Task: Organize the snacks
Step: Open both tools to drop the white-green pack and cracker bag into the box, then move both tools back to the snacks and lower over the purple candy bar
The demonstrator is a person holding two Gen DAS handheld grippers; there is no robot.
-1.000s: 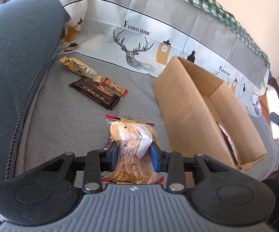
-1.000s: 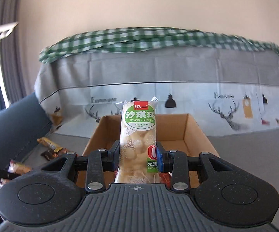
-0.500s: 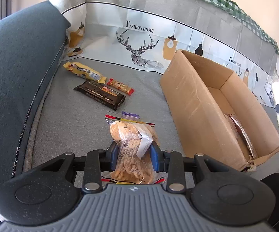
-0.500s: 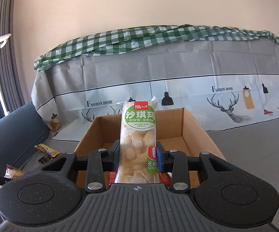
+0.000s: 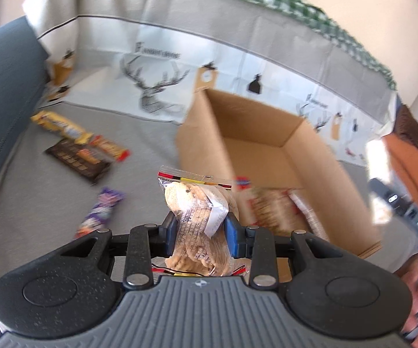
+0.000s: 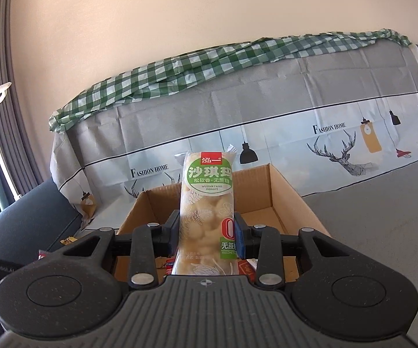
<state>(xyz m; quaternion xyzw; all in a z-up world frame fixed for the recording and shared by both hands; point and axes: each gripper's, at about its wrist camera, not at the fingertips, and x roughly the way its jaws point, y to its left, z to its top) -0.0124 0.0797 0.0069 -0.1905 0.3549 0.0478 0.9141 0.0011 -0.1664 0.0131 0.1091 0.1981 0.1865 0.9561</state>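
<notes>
Now the left gripper (image 5: 199,233), clenched on the cookie bag (image 5: 198,217), has swung rightward from the sofa seat toward the cardboard box (image 5: 255,156), while the right gripper (image 6: 206,233) keeps grasping the sachima pack (image 6: 207,203) over it, so both look near dropping in.

A green-and-white checked cloth (image 6: 209,58) tops a grey-and-white cover (image 6: 310,92) printed with deer. Brown cardboard box (image 5: 209,150); green-labelled snack pack (image 6: 209,203); purple wrapper (image 5: 101,211).
</notes>
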